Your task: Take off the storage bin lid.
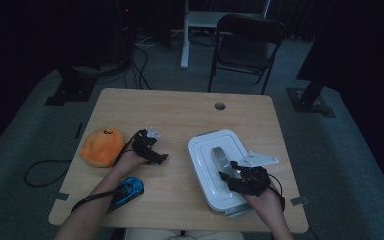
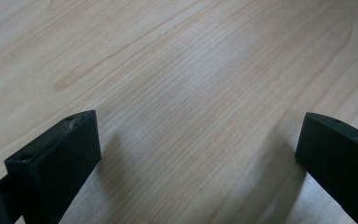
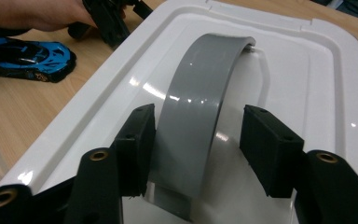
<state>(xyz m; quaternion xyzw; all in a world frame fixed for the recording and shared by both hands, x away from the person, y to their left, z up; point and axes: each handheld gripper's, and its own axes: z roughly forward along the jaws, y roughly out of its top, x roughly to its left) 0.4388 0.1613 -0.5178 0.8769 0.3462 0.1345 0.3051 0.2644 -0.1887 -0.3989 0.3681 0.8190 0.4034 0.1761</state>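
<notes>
At the near edge of the wooden table (image 1: 180, 107), two forearms are being extended from below, each hand holding a black gripper; nearest on the left, a blue toy car (image 1: 127, 190) is lying beside the left forearm. On the right, the right gripper (image 3: 196, 140) is being held over a white box lid (image 3: 307, 84); its jaws are being kept apart on either side of the grey arched handle (image 3: 200, 88), one jaw touching or nearly touching it, the other standing clear, probably so that the handle can be gripped and the lid lifted. Farther in, the left gripper (image 2: 198, 144) is being held low over bare wood, jaws wide apart and empty, seemingly waiting out of the way; just beyond its hand, an orange soft toy (image 1: 101, 146) is resting near the table's left edge. Beyond the table, a dark folding chair (image 1: 245, 47) is standing on the grey floor.
</notes>
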